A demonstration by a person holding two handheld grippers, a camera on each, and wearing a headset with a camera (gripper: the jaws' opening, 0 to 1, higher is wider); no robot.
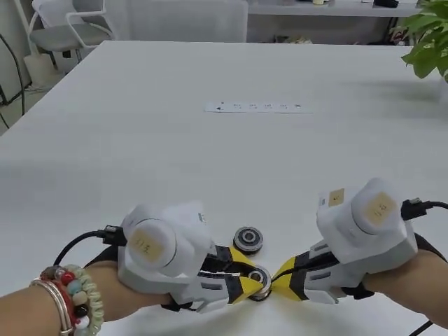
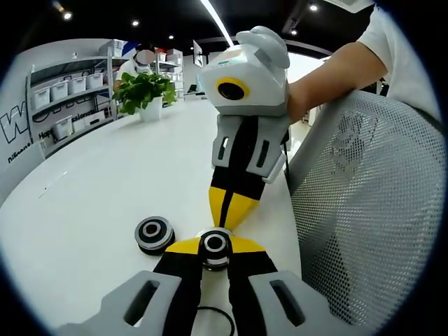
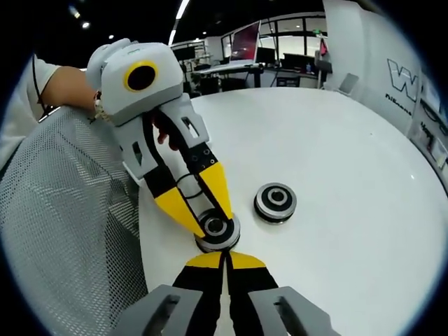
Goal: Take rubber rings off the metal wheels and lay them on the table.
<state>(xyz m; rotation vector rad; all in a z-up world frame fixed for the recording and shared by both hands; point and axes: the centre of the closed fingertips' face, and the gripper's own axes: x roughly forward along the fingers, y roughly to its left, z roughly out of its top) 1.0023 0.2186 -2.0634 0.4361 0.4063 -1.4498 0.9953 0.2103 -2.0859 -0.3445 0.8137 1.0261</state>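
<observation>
Left hand-held gripper [image 2: 215,244] clamped on wheel [image 2: 215,248]; mesh chair back [image 2: 364,203] beside.

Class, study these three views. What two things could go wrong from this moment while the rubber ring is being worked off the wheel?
1. The gripped wheel sits close to the near edge of the table. If the left gripper loses its hold, the wheel may drop off.
2. The right gripper, tips together at the wheel's rim, could slip and knock the second wheel nearby, which might roll away.
</observation>
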